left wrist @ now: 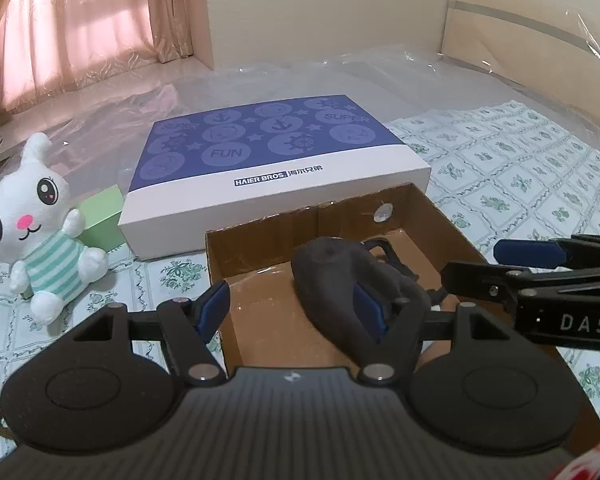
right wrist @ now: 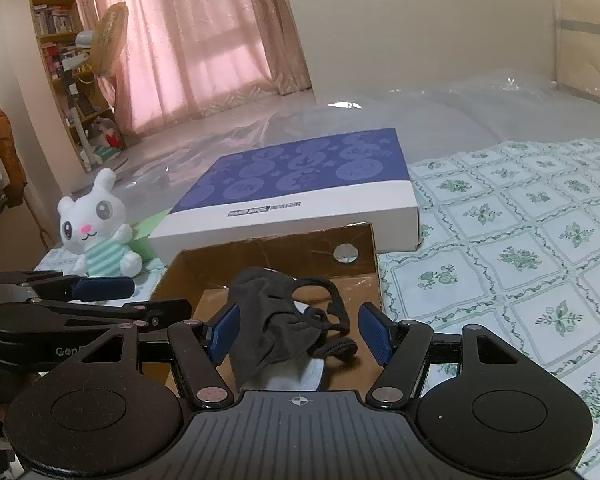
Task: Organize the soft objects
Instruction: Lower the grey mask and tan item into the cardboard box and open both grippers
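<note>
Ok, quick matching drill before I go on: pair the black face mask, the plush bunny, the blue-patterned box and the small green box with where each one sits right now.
Things:
1. black face mask
2. plush bunny
3. blue-patterned box
4. small green box

Places:
A. directly behind the cardboard box
B. half hidden behind the plush
C. inside the cardboard box
D. on the bedsheet, left of both boxes

Pairs: 1-C, 2-D, 3-A, 4-B
</note>
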Available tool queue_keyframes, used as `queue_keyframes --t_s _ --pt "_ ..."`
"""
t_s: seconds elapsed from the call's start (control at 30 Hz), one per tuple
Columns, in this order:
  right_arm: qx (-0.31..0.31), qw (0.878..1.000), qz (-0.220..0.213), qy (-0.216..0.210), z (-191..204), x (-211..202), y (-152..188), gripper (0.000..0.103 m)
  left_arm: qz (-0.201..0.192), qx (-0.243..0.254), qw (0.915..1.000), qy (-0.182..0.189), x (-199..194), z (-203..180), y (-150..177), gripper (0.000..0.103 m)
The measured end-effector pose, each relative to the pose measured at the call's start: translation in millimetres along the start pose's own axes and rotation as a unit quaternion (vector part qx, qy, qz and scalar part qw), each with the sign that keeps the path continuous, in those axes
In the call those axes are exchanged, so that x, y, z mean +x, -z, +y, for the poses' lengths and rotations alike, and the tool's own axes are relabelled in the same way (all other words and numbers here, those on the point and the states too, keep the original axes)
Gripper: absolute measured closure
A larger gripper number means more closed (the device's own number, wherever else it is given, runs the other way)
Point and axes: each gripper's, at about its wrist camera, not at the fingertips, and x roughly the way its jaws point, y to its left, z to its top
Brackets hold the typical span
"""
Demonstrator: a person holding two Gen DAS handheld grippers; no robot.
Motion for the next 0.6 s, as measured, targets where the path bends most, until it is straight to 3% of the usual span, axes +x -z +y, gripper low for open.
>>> queue_keyframes --t_s 0.6 --pt "0.012 1.0 -0.019 -0.015 30.0 -83.1 6.0 0.037 -0.006 0.01 0.9999 0.005 -84.1 -13.1 10.1 0.037"
